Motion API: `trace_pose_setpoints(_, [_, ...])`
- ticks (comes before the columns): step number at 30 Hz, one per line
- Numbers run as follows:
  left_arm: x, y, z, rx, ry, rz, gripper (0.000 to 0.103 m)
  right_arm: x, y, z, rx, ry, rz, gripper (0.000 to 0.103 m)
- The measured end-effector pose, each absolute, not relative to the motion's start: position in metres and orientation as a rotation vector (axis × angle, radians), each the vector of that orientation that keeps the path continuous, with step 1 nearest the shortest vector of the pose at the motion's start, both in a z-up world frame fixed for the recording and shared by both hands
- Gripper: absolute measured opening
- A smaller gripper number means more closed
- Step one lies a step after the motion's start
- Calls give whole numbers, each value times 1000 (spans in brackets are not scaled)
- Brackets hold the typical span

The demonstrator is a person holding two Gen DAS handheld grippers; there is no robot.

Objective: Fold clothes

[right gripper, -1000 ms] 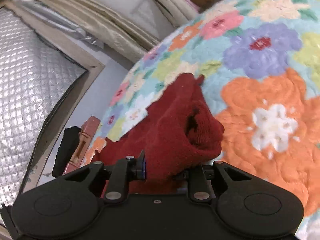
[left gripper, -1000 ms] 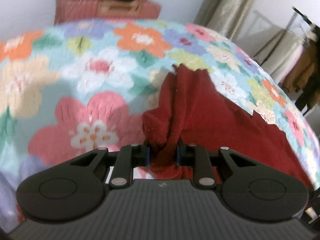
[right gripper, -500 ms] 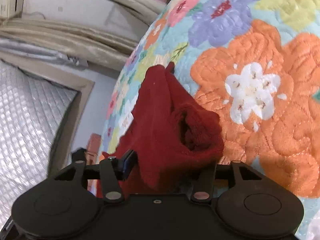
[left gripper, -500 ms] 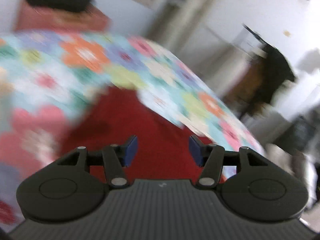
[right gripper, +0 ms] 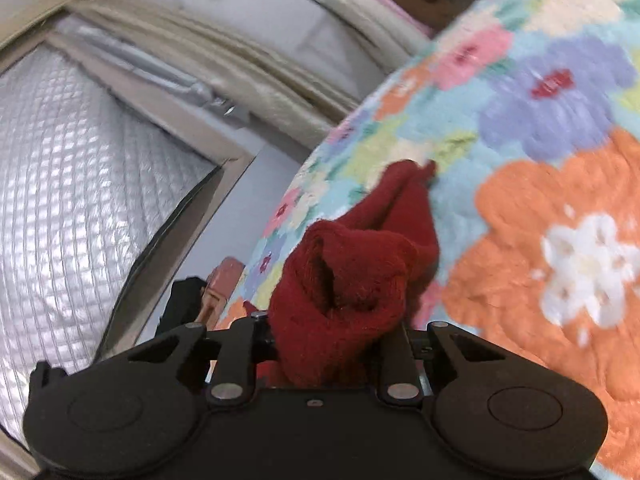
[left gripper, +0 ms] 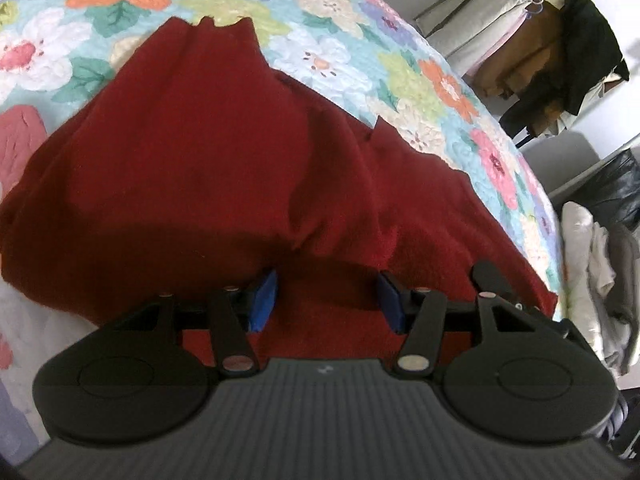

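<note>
The left gripper has its jaws spread wide, blue pads showing on the inner faces, and nothing sits between them; they hang just over the near part of the red garment without gripping it. Directly ahead of the jaws the cloth is doubled over itself, an upper layer ending in a rounded fold edge just beyond the pads, with a flatter layer running under them and off to the right. The garment lies on a bed covered by a flowered quilt, which shows beyond and to both sides of the red cloth. Past the quilt's far right edge stands a clothes rail hung with dark and tan garments, and lower right a heap of pale laundry.

The right gripper is clamped on a bunched end of the red garment: the jaws press in from both sides on a thick roll of knit with a dark hollow at its centre. From the roll a narrow strip of the same cloth trails away across the quilt to a small point. Left of the bed are a quilted silver panel in a frame and pale curtains; a pinkish box with something black beside it sits low near the bed's edge
</note>
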State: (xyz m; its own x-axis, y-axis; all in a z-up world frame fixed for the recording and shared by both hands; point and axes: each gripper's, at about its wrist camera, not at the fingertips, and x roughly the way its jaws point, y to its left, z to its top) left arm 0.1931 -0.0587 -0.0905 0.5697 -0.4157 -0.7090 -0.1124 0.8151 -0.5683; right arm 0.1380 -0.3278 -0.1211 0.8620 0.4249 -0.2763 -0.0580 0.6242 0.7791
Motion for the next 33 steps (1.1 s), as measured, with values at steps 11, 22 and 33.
trace_pose_setpoints(11, [172,20,-84,-848,897,-93,51,183,-252,-37,250,488,476,24])
trace_pose_setpoints(22, [148,72,-93,-910,783,-51,51,192,-128,-50,-282,673,554,24])
trace_pose_setpoints(33, [143,98,-96,-917,713,-77,50,153,-105,-60,-283,555,650,24])
